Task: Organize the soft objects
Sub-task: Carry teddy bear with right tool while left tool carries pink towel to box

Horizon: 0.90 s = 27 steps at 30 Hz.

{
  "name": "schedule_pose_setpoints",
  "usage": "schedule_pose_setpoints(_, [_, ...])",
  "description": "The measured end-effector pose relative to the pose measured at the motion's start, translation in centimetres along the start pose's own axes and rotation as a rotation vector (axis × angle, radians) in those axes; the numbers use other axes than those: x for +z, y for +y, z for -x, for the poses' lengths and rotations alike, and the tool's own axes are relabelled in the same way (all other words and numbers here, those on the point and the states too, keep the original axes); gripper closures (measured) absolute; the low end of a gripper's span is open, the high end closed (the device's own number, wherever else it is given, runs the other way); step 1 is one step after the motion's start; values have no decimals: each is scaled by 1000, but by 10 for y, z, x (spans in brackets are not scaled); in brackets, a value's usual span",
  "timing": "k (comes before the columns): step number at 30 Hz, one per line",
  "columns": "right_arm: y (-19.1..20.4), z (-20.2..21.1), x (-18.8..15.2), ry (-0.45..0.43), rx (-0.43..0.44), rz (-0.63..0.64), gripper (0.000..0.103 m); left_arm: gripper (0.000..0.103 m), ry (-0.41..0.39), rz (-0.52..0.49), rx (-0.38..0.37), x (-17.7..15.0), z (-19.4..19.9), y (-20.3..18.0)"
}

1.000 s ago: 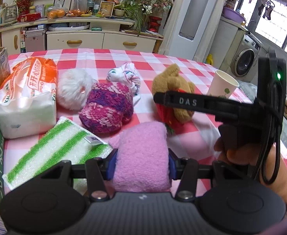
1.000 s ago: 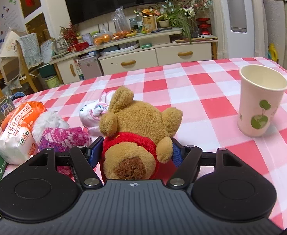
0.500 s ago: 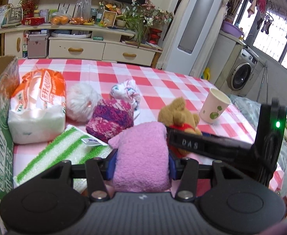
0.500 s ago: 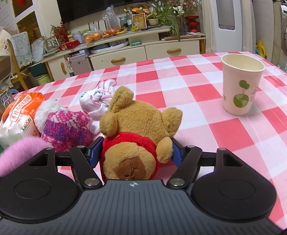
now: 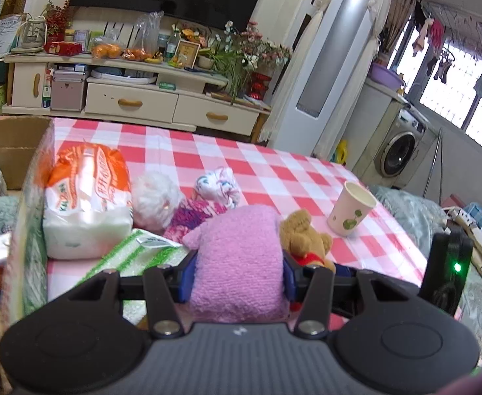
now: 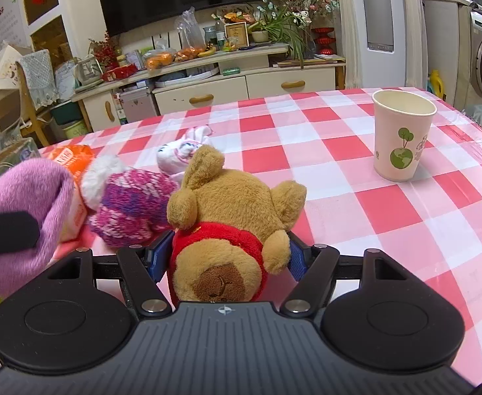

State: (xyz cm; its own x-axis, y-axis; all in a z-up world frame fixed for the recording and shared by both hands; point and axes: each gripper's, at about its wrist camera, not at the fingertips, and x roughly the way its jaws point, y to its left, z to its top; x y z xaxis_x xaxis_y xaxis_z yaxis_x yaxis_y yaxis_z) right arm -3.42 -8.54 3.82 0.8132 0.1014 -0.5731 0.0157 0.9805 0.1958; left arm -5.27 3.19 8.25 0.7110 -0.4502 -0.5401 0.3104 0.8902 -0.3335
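L gripper [image 5: 237, 271] pinches the pink towel [image 5: 239, 263]; R gripper [image 6: 223, 256] pinches the teddy bear [image 6: 231, 217]. Both look ready for carrying. Next, I think: carry them left to the box [image 5: 27, 171], then let go.

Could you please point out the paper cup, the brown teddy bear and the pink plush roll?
paper cup [image 6: 402, 138]: right wrist view, front wall above the printed tree.
brown teddy bear [image 6: 237, 200]: right wrist view, furry belly.
pink plush roll [image 5: 237, 256]: left wrist view, upper face between the pads.

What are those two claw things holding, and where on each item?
The left gripper holds the pink towel roll across its sides. The right gripper holds the brown teddy bear around its red-shirted body.
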Motion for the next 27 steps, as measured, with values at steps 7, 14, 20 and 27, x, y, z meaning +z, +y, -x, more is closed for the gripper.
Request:
schedule_pose_setpoints(7, [16, 15, 4, -25, 33, 20, 17, 54, -51, 23, -3, 8, 17, 13])
schedule_pose_setpoints(14, [41, 32, 12, -57, 90, 58, 17, 54, -99, 52, 9, 16, 34, 27])
schedule_pose_setpoints(20, [70, 45, 19, -79, 153, 92, 17, 54, -133, 72, 23, 22, 47, 39])
schedule_pose_setpoints(27, [106, 61, 26, -103, 235, 126, 17, 53, -172, 101, 61, 30, 65, 58])
